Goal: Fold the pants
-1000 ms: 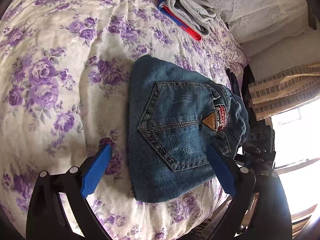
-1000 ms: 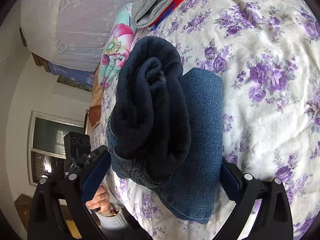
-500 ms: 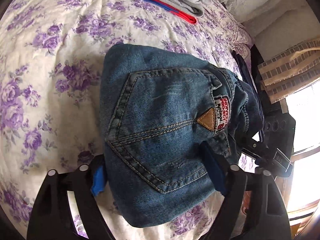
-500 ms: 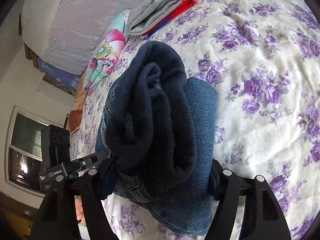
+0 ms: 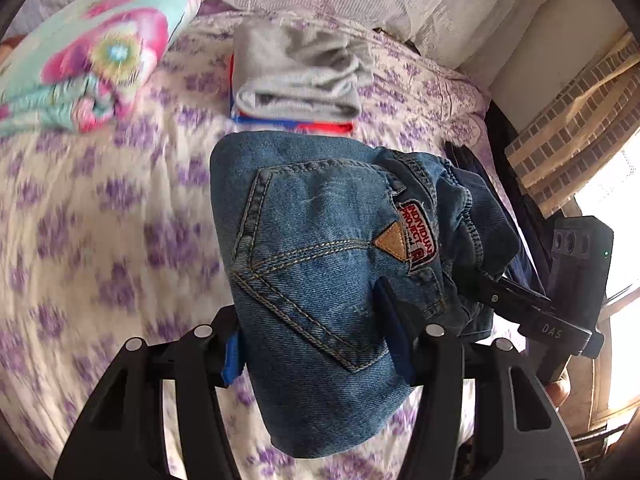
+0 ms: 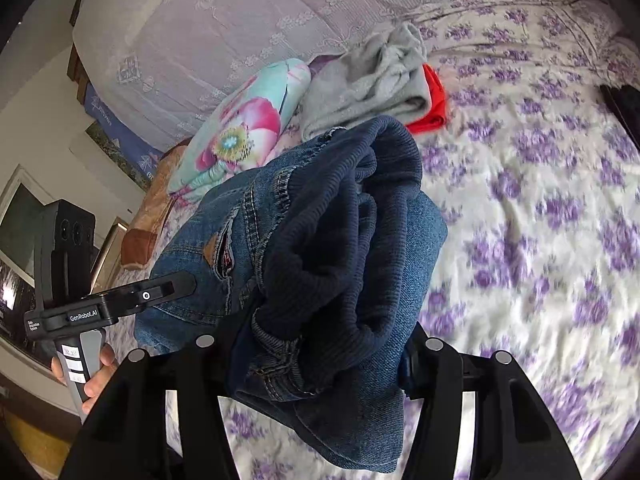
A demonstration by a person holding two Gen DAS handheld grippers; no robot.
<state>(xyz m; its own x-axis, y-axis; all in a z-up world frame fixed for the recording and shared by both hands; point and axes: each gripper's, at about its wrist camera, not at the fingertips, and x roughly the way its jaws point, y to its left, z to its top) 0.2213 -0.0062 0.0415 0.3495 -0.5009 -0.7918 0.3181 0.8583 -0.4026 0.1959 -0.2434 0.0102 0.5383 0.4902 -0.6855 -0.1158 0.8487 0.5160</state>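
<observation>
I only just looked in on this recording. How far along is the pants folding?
The folding itself looks done: the jeans form a compact bundle. In hand: the left claw and right claw each grip a side, holding it above the floral bedspread. Left: probably setting it down, perhaps by the folded grey garment on the stack.

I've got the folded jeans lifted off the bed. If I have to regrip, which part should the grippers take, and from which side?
Grip the folded jeans across the whole bundle, one gripper at each open end, as the left gripper and right gripper do now. The ribbed waistband end is loose layers, so pinch the full stack or they may slip apart.
</observation>
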